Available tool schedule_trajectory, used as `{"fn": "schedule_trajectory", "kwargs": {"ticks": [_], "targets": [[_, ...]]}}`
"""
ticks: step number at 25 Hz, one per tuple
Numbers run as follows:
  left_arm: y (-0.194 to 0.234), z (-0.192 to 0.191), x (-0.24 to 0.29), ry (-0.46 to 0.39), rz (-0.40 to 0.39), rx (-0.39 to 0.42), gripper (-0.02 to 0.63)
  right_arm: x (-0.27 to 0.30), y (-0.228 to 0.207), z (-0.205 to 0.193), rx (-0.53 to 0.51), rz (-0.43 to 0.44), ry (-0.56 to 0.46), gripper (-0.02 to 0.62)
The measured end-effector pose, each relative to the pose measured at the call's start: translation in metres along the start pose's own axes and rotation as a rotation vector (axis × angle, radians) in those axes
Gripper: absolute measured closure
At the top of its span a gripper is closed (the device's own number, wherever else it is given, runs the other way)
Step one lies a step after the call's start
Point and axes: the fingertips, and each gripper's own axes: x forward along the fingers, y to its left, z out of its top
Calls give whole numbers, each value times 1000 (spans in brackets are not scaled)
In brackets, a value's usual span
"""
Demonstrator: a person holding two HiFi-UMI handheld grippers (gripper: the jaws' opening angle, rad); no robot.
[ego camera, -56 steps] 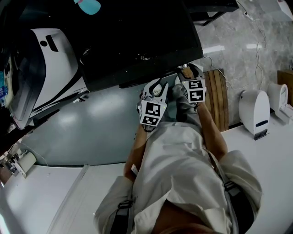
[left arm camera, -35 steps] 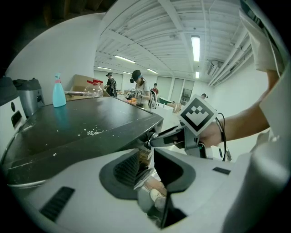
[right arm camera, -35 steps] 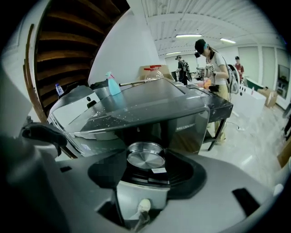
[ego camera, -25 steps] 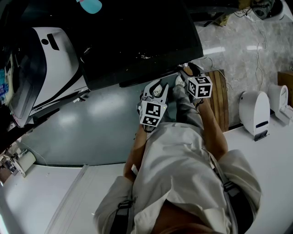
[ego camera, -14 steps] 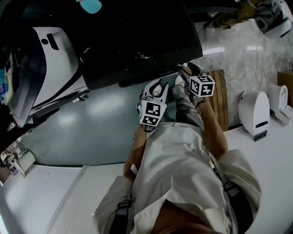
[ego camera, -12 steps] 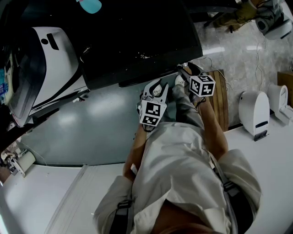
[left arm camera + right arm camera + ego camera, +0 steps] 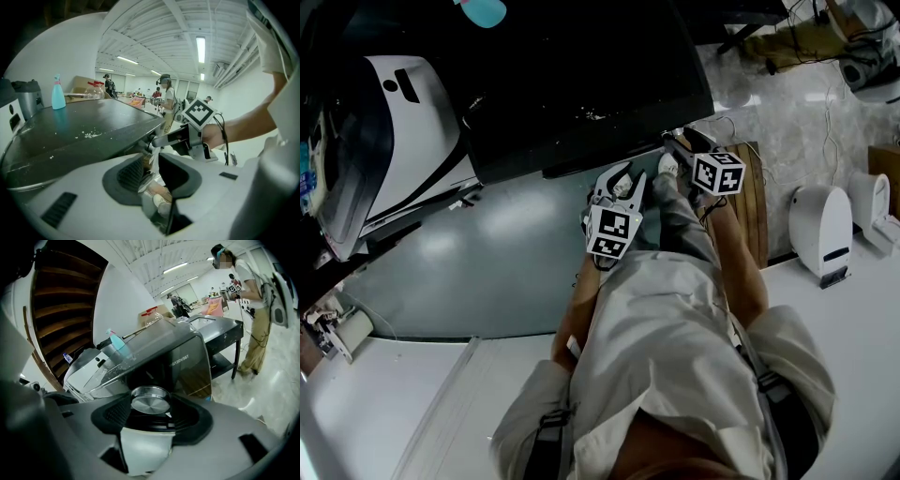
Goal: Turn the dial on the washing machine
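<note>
Starting at the left of the head view, a white appliance [image 7: 403,122] sits beside the washing machine [image 7: 581,75]; a blue spray bottle [image 7: 480,11] stands on the machine's dark top. The left gripper [image 7: 619,178] hangs in front of the machine, its jaws a little apart and holding nothing (only a pale shoe [image 7: 159,206] shows through the gap). Just to its right, the right gripper [image 7: 677,143] reaches the machine's front panel; its jaws are closed partway onto the round silver dial [image 7: 150,399], one pad against each side. The dial sits on the dark front, just under the edge of the top. Farther right lies a slatted wooden board [image 7: 750,202]; beyond it stands a white device [image 7: 822,230].
</note>
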Motion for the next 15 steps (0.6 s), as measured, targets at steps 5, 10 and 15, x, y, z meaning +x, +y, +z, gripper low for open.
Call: {"fn": "schedule_trajectory", "kwargs": {"ticks": [5, 10, 15], "targets": [[0, -1, 1, 0, -3, -3, 499, 1, -1, 0, 30, 26, -4, 334], [1, -1, 3, 1, -2, -4, 499, 1, -2, 1, 72, 65, -2, 336], [1, -1, 4, 3, -5, -5, 499, 2, -3, 0, 105, 96, 6, 334]]}}
